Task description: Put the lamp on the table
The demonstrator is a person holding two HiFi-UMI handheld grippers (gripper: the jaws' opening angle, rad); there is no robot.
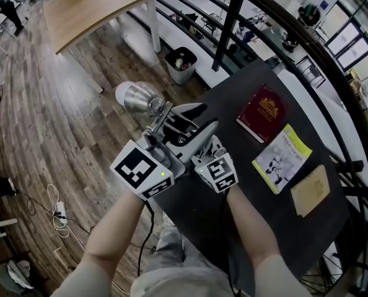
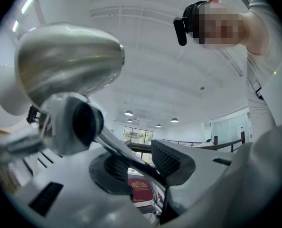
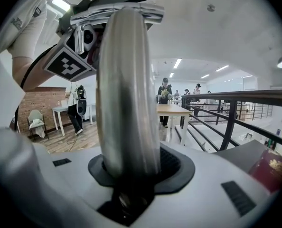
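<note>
- Carrying the lamp (image 1: 148, 104) in a two-gripper hold at the near left edge of the dark table (image 1: 252, 228), with the silver shade (image 1: 134, 96) jutting out over the wooden floor (image 1: 66, 122). Cannot tell whether it is resting on the tabletop yet.
- Pinching the slim metal arm (image 2: 124, 153) with the left gripper (image 2: 136, 165), partway closed and pressed on it, probably to steer the top-heavy head and stop it swinging.
- Clamping what looks like the thick silver base (image 3: 129, 94), seen edge-on, with the right gripper (image 3: 134, 167), closed only as far as that wide part allows, seemingly to bear the weight.
- Splitting the hold this way, most likely, to keep the jointed lamp from folding while setting it down.
- Lying well to the right on the table: a red book (image 1: 262, 113) with a gold crest, a yellow-green booklet (image 1: 282, 158) and a brown notebook (image 1: 310, 190). Lettering too small to read.
- No brand visible on the lamp, only black-and-white square markers on the gripper cubes (image 1: 140, 169).
</note>
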